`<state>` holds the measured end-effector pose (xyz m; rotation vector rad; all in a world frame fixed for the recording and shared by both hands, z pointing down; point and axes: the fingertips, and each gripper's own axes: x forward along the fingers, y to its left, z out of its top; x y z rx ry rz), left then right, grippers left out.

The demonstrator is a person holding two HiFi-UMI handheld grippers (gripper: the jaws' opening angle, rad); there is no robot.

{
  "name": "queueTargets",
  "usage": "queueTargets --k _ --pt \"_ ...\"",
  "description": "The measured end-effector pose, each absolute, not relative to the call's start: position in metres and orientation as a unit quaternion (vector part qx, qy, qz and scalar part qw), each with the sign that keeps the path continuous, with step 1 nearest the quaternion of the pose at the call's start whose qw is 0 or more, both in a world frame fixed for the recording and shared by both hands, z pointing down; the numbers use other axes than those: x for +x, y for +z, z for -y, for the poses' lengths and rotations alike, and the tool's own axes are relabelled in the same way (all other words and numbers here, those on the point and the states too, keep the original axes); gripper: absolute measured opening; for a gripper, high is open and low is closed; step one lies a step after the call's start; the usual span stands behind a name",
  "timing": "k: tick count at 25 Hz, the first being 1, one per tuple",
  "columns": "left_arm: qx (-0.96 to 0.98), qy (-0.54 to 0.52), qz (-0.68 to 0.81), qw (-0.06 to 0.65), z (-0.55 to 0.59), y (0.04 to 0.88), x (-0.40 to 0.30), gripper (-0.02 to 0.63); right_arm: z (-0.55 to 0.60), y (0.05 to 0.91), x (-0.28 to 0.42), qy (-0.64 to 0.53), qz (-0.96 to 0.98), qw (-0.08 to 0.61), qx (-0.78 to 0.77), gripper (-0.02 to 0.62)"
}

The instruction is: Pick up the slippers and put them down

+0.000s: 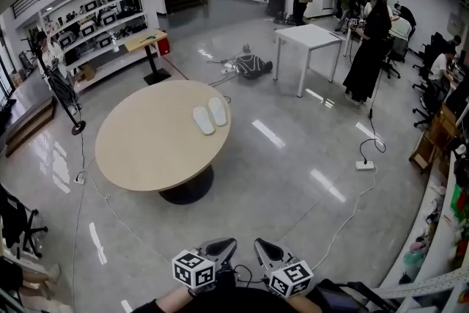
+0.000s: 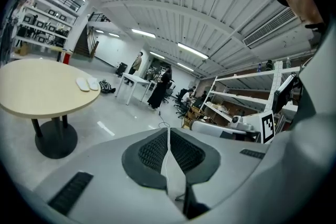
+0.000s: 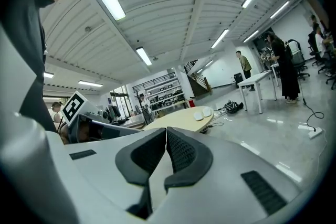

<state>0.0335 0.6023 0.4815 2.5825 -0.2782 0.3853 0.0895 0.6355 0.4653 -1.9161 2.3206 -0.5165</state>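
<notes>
Floor (image 1: pixel 293 179): glossy grey and hard, throwing back strips of ceiling light. It fills the whole gap ahead of the fingers, so we read this as the approach, with no grasp begun.

Worktop (image 1: pixel 139 150): a round, matt beige slab with a thin edge on one dark pedestal. It is well ahead of both sets of fingers and slightly to the left. With no legs at the rim, we can probably come in from any side.

White table (image 1: pixel 311 37): rectangular, with four thin legs, further out and to the right of the fingers. It is not part of the job.

Left gripper (image 2: pixel 168 132): smooth grey plastic shell with dark ribbed rubber pads. The fingers are pressed together with nothing between them.

Right gripper (image 3: pixel 166 132): same build, and its fingers are also together and empty. We hold both low and close in, side by side, pointing roughly at the worktop. That looks like a carry posture. They'll need to open before any pickup.

Slippers (image 1: pixel 209 116): a white pair, flat and elongated with rounded ends, and they look thin and soft. They lie side by side, almost touching, on the part of the worktop farthest from the fingers. One per gripper seems the plan. We expect them to flex when pinched, so an edge grip is likely.
</notes>
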Motion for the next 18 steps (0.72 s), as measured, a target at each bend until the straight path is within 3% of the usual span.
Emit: queueTargets --k 7,18 --pt "0.942 0.112 0.105 0.3 -0.49 0.493 0.042 0.029 -0.531 0.478 0.11 -0.188 -0.744 0.017 -0.641 0.017" --pt "0.926 0.064 0.122 0.352 -0.326 0.503 0.013 0.029 -0.365 0.481 0.087 -0.203 -0.745 -0.04 -0.634 0.017"
